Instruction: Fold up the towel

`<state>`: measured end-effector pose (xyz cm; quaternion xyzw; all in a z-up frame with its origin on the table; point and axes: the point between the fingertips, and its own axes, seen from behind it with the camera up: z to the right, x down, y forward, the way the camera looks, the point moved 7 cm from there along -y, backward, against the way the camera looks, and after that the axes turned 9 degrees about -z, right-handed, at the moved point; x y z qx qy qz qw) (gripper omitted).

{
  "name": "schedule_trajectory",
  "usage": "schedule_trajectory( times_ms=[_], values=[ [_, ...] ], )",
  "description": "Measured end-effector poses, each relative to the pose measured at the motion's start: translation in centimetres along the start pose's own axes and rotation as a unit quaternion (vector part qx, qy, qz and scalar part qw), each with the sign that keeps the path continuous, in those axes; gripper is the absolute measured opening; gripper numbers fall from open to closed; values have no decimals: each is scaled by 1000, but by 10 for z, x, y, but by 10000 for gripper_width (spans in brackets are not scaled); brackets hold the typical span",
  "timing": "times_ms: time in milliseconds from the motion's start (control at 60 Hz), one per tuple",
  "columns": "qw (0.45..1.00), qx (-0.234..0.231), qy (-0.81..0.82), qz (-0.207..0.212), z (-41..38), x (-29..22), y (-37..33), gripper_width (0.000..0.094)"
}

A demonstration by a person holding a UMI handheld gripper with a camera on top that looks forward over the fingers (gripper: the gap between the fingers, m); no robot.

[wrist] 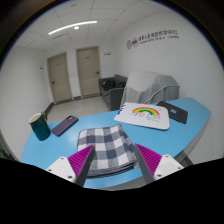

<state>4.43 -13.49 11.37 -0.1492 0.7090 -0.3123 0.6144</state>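
While the claw (pixel 109 165) hangs over the near edge of the light blue surface (pixel 30 150), its two fingers are spread wide apart and grasping nothing, magenta pads (pixel 80 160) facing each other. So the checked grey and white towel (pixel 107 148) is lying flat on the surface just ahead of the fingers, roughly centred between them, looks folded into a rectangle already. Off to the left there's a dark green mug (pixel 39 126), with a dark phone (pixel 65 125) lying just beside it. Beyond the towel sits a white board with a rainbow print (pixel 143 116), and a dark notebook-ish thing (pixel 173 111) right of that. Further back: a chair (pixel 116 90) and two doors (pixel 74 74) in the far wall.
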Motion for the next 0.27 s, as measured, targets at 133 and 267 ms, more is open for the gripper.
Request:
schedule_trajectory(
  times_ms=[133,267],
  values=[
    [1000,-7,-7,-1,-11,16,-64,831],
    [999,-38,-3,-10,-25,47,-127,835]
  ],
)
